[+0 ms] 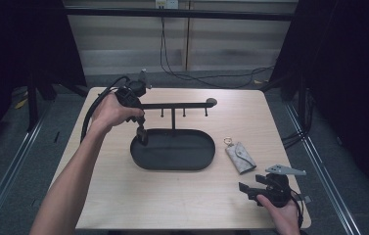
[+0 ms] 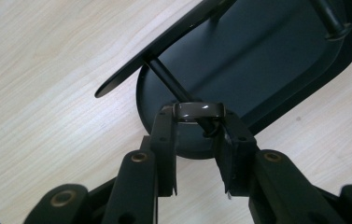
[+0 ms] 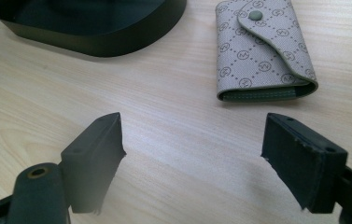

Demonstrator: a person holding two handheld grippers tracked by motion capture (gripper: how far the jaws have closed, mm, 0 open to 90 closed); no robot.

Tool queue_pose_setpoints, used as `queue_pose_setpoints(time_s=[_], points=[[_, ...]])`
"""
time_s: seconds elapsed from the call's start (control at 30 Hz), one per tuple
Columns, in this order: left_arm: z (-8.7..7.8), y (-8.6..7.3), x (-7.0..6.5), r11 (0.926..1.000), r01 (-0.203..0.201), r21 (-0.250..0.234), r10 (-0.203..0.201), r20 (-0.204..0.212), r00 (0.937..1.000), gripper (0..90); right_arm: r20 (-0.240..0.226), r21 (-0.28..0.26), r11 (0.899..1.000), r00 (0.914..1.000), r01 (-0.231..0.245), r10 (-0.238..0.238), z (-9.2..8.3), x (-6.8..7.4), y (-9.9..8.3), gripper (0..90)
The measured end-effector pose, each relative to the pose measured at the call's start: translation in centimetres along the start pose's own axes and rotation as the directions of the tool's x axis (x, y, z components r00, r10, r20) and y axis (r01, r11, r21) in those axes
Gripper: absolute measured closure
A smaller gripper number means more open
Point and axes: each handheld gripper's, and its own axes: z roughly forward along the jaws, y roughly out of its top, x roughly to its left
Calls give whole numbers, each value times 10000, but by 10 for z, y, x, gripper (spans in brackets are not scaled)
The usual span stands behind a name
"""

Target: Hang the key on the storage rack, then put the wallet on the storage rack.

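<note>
A glossy brown ring (image 2: pixel 198 111) sits pinched between the left gripper (image 2: pixel 197 126) fingers, above the left end of the oval black metal tray (image 1: pixel 172 164) of the hook stand (image 1: pixel 173 105); steadying it squarely before releasing seems wise; the right gripper (image 3: pixel 192 144) rests with fingers spread wide, near a monogrammed fabric key pouch (image 3: pixel 262 49) on the pale wood-grain worktop (image 1: pixel 123 200).

On the wooden table (image 1: pixel 123 196), the left gripper (image 1: pixel 142 134) reaches down at the left end of a black oval-tray hook stand (image 1: pixel 173 147), while a patterned key pouch (image 1: pixel 240 156) lies near the right gripper (image 1: pixel 250 192).
</note>
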Motion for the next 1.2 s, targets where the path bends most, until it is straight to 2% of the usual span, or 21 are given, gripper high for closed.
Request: queue_pose_setpoints(time_s=[0.07,0.17,0.3,0.4,0.57,0.67,0.8,0.93,1.03,1.13,1.2], points=[[0,1,0,10000,2,19,-2,-26,10000,707,-36,27,10000,10000,35,-35,1,0,0,202],[2,1,0,9994,224,-267,-227,-115,9997,707,-52,45,10000,10000,47,-47,1,0,0,201],[3,1,2,9982,409,-429,-409,16,9992,697,-65,87,10000,10000,9,-8,2,1,1,201],[3,-1,3,9982,432,-409,-433,-9,9991,624,-162,142,9999,9999,-20,23,3,0,2,201],[-2,-4,4,9936,654,-920,-635,239,9977,449,-168,182,9998,9999,13,-10,3,0,2,201],[-5,-9,3,9876,715,-1395,-653,487,9967,375,-136,142,9999,9999,-56,58,2,-1,2,201],[-6,-17,5,9814,602,-1821,-510,550,9972,311,-89,106,9999,10000,6,-5,2,0,1,200],[-9,-29,8,9692,692,-2363,-564,604,9966,259,-75,93,10000,10000,17,-17,2,0,1,201],[-11,-38,10,9633,714,-2586,-574,616,9965,233,-61,92,10000,10000,27,-27,2,0,1,200],[-11,-45,12,9610,679,-2681,-499,736,9960,221,-35,110,9999,10000,21,-20,2,0,2,200],[-11,-51,13,9560,542,-2882,-299,879,9957,193,-24,103,9999,10000,34,-34,1,0,2,201]])
